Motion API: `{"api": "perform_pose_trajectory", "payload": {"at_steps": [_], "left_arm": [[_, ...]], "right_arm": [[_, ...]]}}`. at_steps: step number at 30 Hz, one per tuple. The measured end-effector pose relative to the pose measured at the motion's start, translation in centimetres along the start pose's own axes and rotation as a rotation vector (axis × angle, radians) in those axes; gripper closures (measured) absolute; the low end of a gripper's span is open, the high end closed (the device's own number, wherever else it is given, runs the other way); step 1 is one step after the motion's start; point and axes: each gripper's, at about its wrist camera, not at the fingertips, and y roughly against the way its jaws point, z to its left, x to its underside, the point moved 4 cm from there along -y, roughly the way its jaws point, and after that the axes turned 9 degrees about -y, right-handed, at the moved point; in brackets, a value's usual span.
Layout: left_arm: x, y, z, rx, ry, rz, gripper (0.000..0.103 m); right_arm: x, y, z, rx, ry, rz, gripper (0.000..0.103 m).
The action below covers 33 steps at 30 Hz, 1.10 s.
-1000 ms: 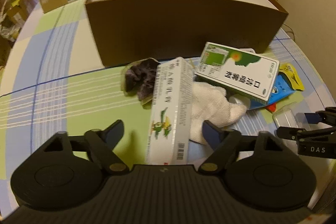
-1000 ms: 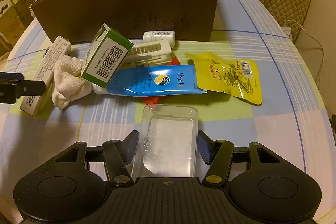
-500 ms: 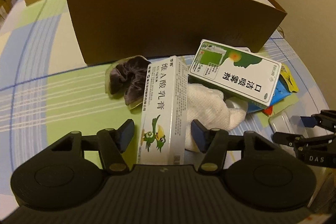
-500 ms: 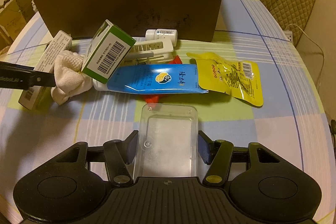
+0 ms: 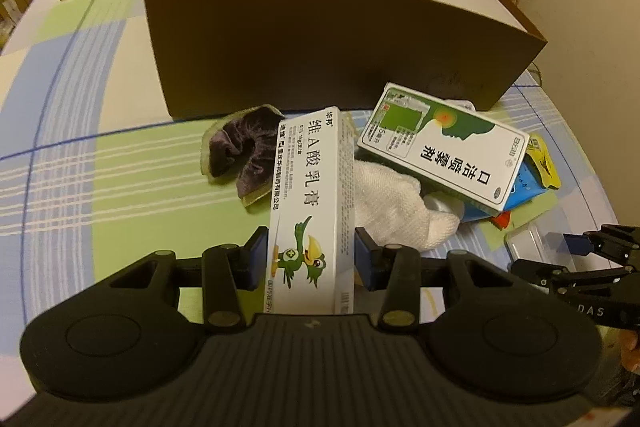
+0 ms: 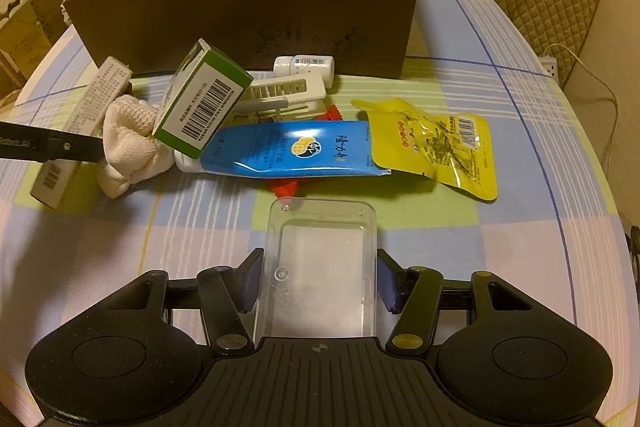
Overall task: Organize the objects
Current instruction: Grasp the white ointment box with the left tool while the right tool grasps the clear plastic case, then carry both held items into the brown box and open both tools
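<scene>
Worktop [image 6: 520,227]: checked cloth, big brown box [image 5: 320,39] at 12 o'clock, waiting for things.
Left gripper [image 5: 310,259]: pinching white cream box [image 5: 312,211], ready to lift.
Right gripper [image 6: 318,281]: spread beside clear case [image 6: 320,263].

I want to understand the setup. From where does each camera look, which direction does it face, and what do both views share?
Left wrist: sits on the left gripper, facing the brown box; its fingers flank the white ointment box.
Right wrist: sits on the right gripper, facing that box; its fingers flank the clear plastic case.
Shared: the box, white cloth, green spray box, and each other's gripper.
</scene>
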Motion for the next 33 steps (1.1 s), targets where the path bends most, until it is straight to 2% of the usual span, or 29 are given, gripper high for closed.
{"api": "perform_pose_trajectory", "payload": {"at_steps": [15, 23, 33], "left_arm": [[-1.8, 5.4, 0.1, -0.026, 0.040, -0.124, 0.064], [-4.4, 7.3, 0.0, -0.037, 0.066, -0.202, 0.064], [-9.3, 9.0, -0.5, -0.047, 0.075, -0.298, 0.064]], "right_arm": [[-2.3, 5.8, 0.9, -0.099, -0.022, -0.139, 0.049], [-6.7, 9.0, 3.0, -0.166, -0.032, -0.247, 0.049], [-14.1, 10.4, 4.3, -0.186, -0.055, -0.355, 0.049]]}}
